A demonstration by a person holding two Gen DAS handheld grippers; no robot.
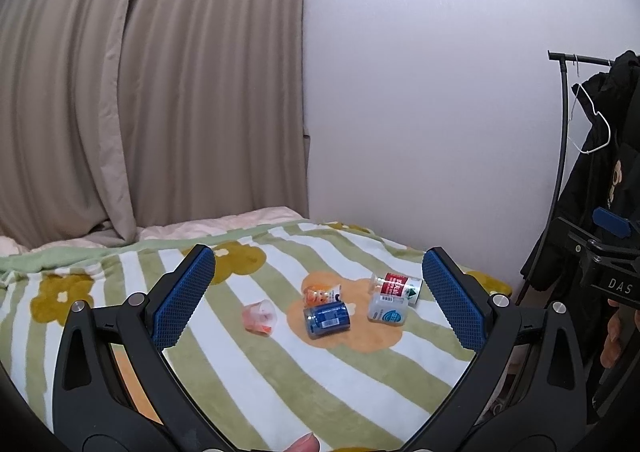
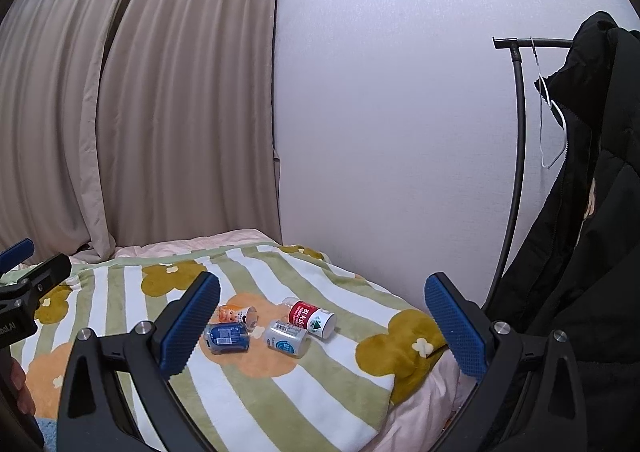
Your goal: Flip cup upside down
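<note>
A small clear cup (image 1: 259, 317) with pink and orange print rests on the striped flower blanket (image 1: 248, 364); it looks tilted, its mouth toward the upper right. My left gripper (image 1: 318, 256) is open, held above the bed and well short of the cup, which sits low between the fingers, nearer the left one. My right gripper (image 2: 322, 280) is open too, with nothing between its fingers. In the right wrist view the cup is hidden behind the left finger (image 2: 188, 328). Each gripper shows at the edge of the other's view: the right gripper (image 1: 608, 252), the left gripper (image 2: 24, 280).
Right of the cup lie small bottles: an orange one (image 1: 320, 294), a blue one (image 1: 327, 319), a white one (image 1: 387, 312) and a red-labelled one (image 1: 396, 286). A rack with a black jacket (image 2: 580, 252) stands at the right. Curtain and wall bound the bed.
</note>
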